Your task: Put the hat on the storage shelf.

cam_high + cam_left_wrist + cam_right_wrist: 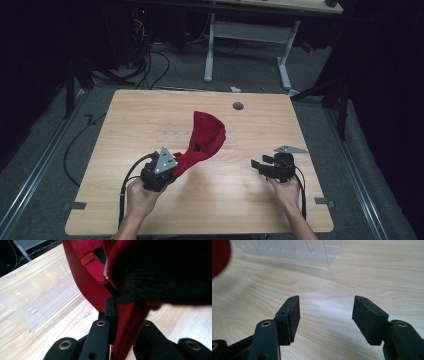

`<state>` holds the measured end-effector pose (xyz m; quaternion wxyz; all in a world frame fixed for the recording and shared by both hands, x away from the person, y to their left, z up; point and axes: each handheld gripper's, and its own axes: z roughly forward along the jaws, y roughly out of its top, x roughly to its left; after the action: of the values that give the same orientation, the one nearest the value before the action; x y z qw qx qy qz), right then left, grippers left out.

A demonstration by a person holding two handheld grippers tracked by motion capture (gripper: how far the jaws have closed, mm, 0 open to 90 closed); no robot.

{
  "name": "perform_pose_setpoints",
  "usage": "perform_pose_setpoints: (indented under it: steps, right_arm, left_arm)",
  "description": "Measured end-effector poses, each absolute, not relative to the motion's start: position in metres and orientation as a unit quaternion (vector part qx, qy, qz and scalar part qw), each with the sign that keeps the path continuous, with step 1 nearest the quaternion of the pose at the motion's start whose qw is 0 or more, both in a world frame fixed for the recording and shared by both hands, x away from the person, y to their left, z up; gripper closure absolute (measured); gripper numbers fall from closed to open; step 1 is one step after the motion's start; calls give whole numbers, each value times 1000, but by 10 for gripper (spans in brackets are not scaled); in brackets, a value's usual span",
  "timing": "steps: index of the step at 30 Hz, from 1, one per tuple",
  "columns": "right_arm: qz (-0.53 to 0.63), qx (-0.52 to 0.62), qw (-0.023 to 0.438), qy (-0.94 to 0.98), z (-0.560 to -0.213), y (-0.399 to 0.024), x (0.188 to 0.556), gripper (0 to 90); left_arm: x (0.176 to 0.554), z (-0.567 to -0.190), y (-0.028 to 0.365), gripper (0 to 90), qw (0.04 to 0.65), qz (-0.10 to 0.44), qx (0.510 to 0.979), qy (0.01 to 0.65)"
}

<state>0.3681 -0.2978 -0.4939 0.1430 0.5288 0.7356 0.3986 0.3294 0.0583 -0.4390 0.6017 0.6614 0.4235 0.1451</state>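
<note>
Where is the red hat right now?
In the high view the red hat is near the middle of the table, held up by the left gripper, which is shut on its lower edge, above a clear plastic tray.

A light wood-grain counter [150, 107] with rounded corners stands on a grey carpeted floor [45, 200] in a dim room whose edges fall into darkness. A round grey grommet [238, 106] sits near the counter's far edge. Beyond it stands a second desk with a white metal frame [248, 34] and a pale wooden top, black cables [150, 65] trailing over the floor beside its legs. Pale metal rails [42, 162] run along the floor on both sides. Small grey tape patches [74, 205] mark the counter's near corners.
</note>
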Motion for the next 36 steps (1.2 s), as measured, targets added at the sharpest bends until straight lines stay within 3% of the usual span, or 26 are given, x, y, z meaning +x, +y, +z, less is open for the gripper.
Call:
perform_pose_setpoints:
  steps: [18,36]
  right_arm:
    - [304,539,241,748,-525,-295,369,379]
    - [313,541,241,742,-531,-297,367,363]
  left_arm:
    - [350,-426,89,858,636,120,597,473]
    - [379,-408,116,857,664,124,529,513]
